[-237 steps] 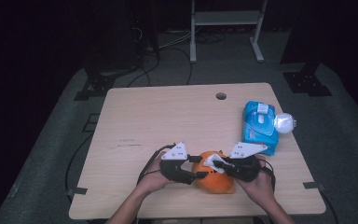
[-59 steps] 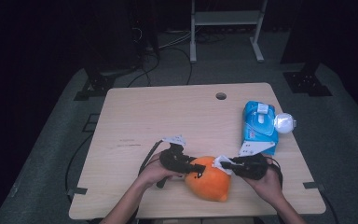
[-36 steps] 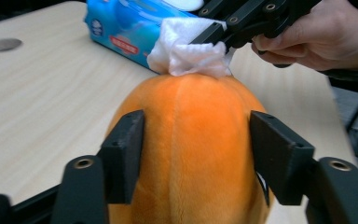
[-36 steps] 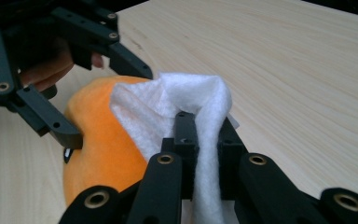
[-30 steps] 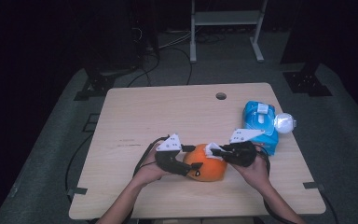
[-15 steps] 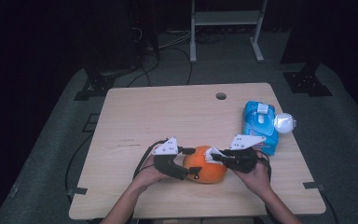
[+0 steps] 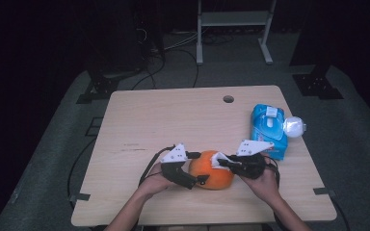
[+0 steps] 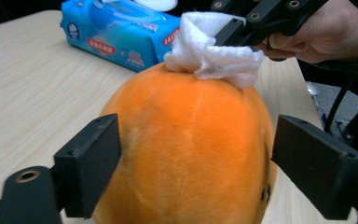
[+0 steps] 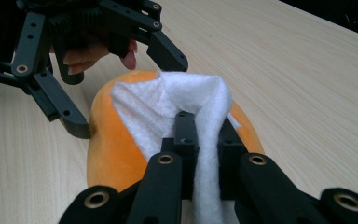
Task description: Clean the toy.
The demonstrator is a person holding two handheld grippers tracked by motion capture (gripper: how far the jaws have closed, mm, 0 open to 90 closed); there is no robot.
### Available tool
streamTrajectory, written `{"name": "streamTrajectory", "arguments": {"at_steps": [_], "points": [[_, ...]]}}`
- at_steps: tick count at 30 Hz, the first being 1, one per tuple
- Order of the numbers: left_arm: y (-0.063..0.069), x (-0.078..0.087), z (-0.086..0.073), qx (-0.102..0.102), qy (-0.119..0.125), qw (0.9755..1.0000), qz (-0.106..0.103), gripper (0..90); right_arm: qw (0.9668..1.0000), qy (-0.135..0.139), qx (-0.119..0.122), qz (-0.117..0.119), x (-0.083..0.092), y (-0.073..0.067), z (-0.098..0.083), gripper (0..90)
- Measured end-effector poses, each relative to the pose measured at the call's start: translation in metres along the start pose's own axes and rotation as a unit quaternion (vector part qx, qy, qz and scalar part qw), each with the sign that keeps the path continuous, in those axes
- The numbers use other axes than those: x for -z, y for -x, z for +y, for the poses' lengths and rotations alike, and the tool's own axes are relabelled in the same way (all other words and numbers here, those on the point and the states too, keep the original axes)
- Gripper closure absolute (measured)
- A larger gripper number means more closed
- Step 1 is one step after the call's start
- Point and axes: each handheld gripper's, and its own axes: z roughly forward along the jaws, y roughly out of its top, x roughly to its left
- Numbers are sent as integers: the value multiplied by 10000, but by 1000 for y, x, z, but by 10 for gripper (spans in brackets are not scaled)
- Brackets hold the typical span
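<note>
An orange plush fruit (image 7: 217, 177) lies on the wooden table (image 7: 173, 120) near its front edge. My left gripper (image 7: 201, 168) straddles the fruit's left end, and its jaws have just been opening. In the left gripper view the fruit (image 8: 191, 140) sits between the pads (image 8: 93, 158), with a thin gap at the right pad. My right gripper (image 7: 221, 162) is shut on a folded white wipe (image 7: 218, 158) and presses it onto the top of the fruit. The right gripper view shows the wipe (image 9: 168, 98) pinched between the right gripper (image 9: 200, 126) jaws over the fruit (image 9: 107, 140).
A blue pack of wet wipes (image 7: 269, 127) lies at the table's right, with a white round object (image 7: 294, 127) beside it at the edge. A cable hole (image 7: 228, 99) is at the back. Both hands rest near the front edge.
The left gripper's jaws have spread wider around the orange fruit. Both hands and the fruit stay about where they were, and the wipe remains on top.
</note>
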Motion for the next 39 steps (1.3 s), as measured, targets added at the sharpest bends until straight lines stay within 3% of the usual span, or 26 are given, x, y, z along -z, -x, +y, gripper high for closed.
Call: {"name": "streamTrajectory", "arguments": {"at_steps": [3, 5, 7, 9, 11, 14, 16, 19, 20, 24, 27, 33, 36, 39], "points": [[-4, 7, 3, -16, -25, 10000, 54, 186, 10000, 11, 6, 22, 0, 1, 0, 822], [-8, 9, 3, 90, -225, 9997, -24, 184, 10000, 15, 19, 41, 0, 1, 0, 821], [-7, 6, 2, 37, -479, 9988, -7, 164, 10000, 15, 18, 52, 0, 1, 0, 821], [-8, 4, 0, 168, -473, 9987, -74, 143, 10000, 18, 31, 58, -1, 1, 0, 821], [-5, 2, -2, 115, -511, 9986, -32, 150, 10000, 14, 26, 38, -1, 1, 1, 820], [-1, 2, -1, 88, -594, 9981, 122, 321, 10000, 1, 9, 31, -2, 2, 1, 819], [2, 4, 1, 133, -612, 9978, 224, 388, 10000, 23, 6, -16, 1, 3, 4, 818], [6, 5, 2, 80, -628, 9975, 309, 421, 9995, 140, 232, -172, 8, -4, 14, 818], [7, 4, 2, 43, -638, 9974, 332, 436, 9993, 170, 314, -106, 8, -13, 19, 818], [7, 4, 3, 32, -664, 9971, 363, 444, 9980, 90, 617, -59, -5, -35, 25, 818], [6, 5, 1, 126, -619, 9974, 361, 442, 9974, 22, 722, -59, -12, -40, 28, 817], [2, 5, 0, 259, -519, 9978, 319, 426, 9974, -29, 683, -228, -4, -29, 24, 816], [1, 5, -1, 312, -434, 9981, 296, 405, 9981, -17, 503, -345, 5, -18, 15, 815], [1, 3, -2, 246, -370, 9987, 268, 377, 9991, -20, 301, -308, 8, -11, 8, 815]]}}
